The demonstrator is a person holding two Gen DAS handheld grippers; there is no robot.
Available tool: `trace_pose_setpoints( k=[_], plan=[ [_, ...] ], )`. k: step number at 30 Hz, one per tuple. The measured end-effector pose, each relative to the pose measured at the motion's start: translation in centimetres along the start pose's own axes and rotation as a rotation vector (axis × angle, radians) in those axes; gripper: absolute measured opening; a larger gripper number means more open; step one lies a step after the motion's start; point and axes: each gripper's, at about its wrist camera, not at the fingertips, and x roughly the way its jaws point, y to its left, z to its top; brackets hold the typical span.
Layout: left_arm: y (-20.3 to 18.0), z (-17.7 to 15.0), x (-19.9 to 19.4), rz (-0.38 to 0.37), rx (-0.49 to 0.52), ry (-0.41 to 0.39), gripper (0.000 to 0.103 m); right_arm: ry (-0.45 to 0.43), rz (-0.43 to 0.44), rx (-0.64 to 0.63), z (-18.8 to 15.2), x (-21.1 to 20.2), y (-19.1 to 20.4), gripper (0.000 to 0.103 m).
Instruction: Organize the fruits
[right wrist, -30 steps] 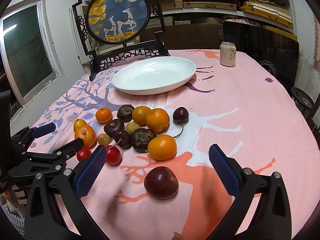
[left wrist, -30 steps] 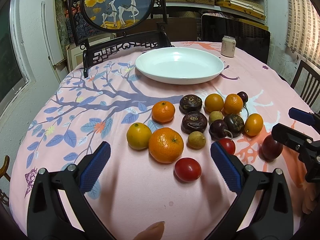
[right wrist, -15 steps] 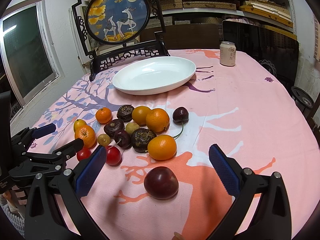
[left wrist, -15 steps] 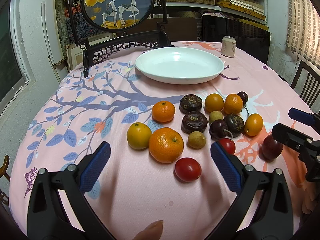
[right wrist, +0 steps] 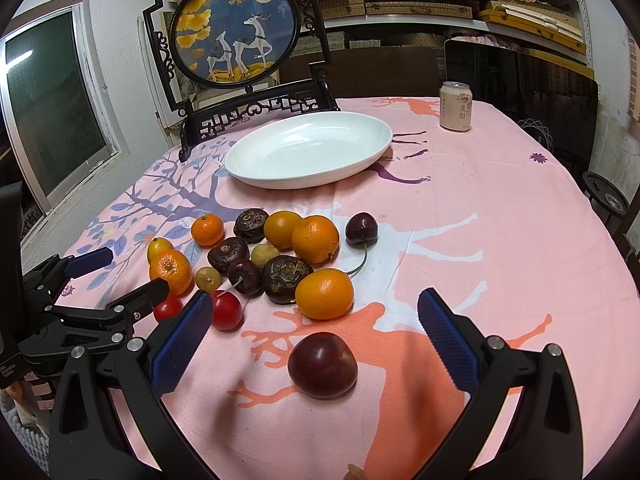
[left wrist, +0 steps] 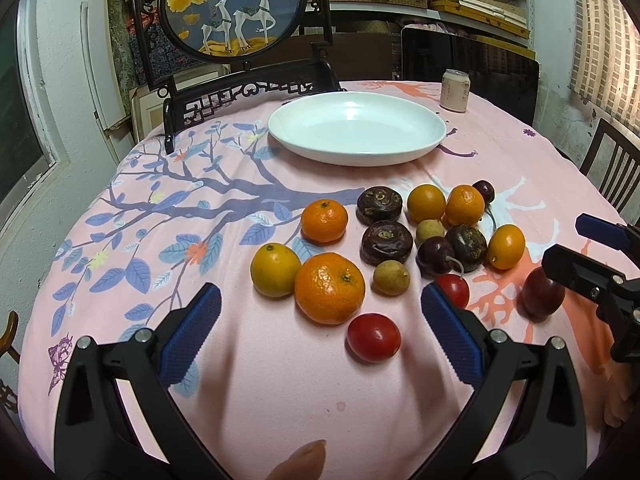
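Observation:
Several fruits lie in a cluster on the pink tablecloth: oranges such as the big one (left wrist: 329,287), a yellow citrus (left wrist: 275,269), dark wrinkled fruits (left wrist: 386,241), cherries, small longans, and red tomatoes (left wrist: 373,337). A dark red plum (right wrist: 322,364) lies apart, just in front of my right gripper (right wrist: 316,344), which is open and empty. My left gripper (left wrist: 320,340) is open and empty, just short of the big orange and the tomato. An empty white plate (left wrist: 357,128) sits behind the fruits; it also shows in the right wrist view (right wrist: 308,150).
A drink can (left wrist: 454,90) stands at the table's far right. A dark carved stand with a round deer picture (left wrist: 236,4) rises behind the plate. A chair back (left wrist: 612,176) stands at the right edge. Shelves fill the back wall.

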Motion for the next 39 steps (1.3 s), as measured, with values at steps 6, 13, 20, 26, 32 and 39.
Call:
trace_pose_setpoints(
  k=[6,13,20,26,32,39],
  plan=[
    [0.1,-0.1,0.1,-0.005,0.001,0.004,0.101,0.002,0.003,-0.001,0.0,0.1,0.2,0.102],
    [0.0,-0.1,0.1,-0.009,0.005,0.014,0.101,0.004,0.003,-0.002,-0.1,0.1,0.2,0.102],
    [-0.3,-0.6,1.2,-0.059,0.056,0.111,0.101,0.112,0.041,-0.029,-1.2,0.9,0.1,0.102],
    [-0.2,-1.2,2.8,-0.071,0.092,0.208,0.101,0.258,0.012,-0.11,-3.7,1.6,-0.1,0.102],
    [1.1,-1.7,3.8,-0.162,0.08,0.238,0.101,0.311,0.003,-0.135,-4.3,2.2,-0.8,0.102],
    [0.7,-1.9,3.4,-0.147,0.092,0.232,0.101,0.337,0.0,-0.22,-4.6,2.3,-0.5,0.102]
  ],
)
